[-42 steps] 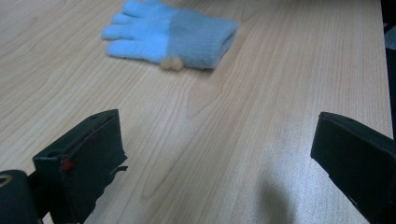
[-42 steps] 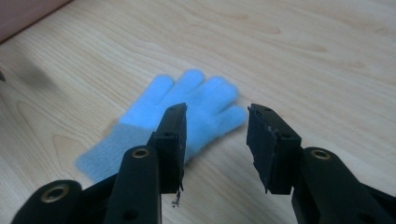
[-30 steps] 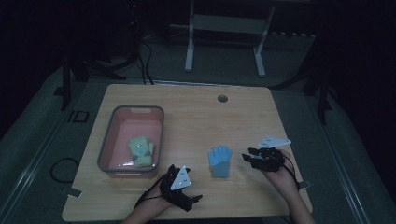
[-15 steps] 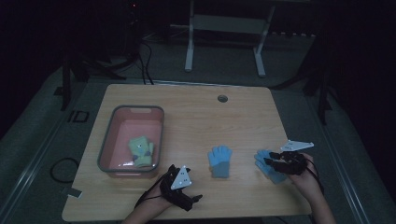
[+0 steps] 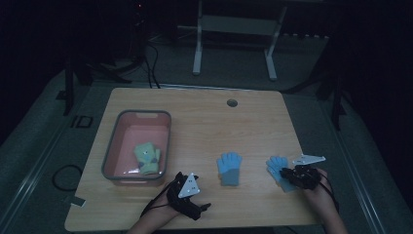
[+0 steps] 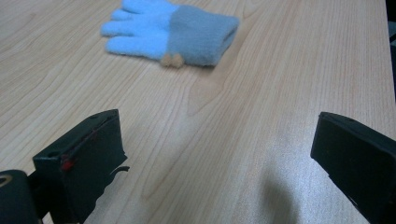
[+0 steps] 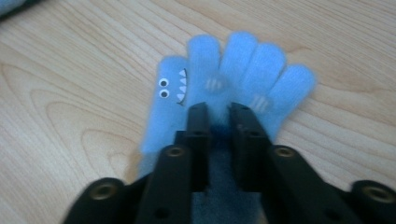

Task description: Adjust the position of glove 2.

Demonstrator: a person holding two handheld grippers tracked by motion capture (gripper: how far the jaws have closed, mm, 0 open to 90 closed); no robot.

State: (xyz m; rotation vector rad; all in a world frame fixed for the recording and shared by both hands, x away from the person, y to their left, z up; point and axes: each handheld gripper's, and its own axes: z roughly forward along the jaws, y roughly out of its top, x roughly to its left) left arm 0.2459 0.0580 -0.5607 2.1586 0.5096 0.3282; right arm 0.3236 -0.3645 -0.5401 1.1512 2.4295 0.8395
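Note:
Two light blue gloves lie on the wooden table (image 5: 195, 112). The middle glove (image 5: 229, 168) (image 6: 168, 30) has a grey cuff and lies flat, untouched. The right glove (image 5: 275, 166) (image 7: 252, 65) has a little face with eyes and teeth on its thumb. My right gripper (image 5: 287, 174) (image 7: 219, 114) has just been closing, and its jaws now pinch this glove's palm. At the table's front edge my left gripper (image 5: 200, 208) (image 6: 219, 154) rests with its jaws wide open and only bare wood between them, the middle glove well ahead of it.
A pink bin with a grey rim (image 5: 111, 161) stands at the left and holds a green glove (image 5: 147, 157). A round cable hole (image 5: 232, 103) is near the table's far edge. A white metal stand (image 5: 234, 39) is on the floor beyond.
My right hand has slid to the right and down, uncovering the right glove, and its jaws have closed on the palm. The left hand has stayed put.

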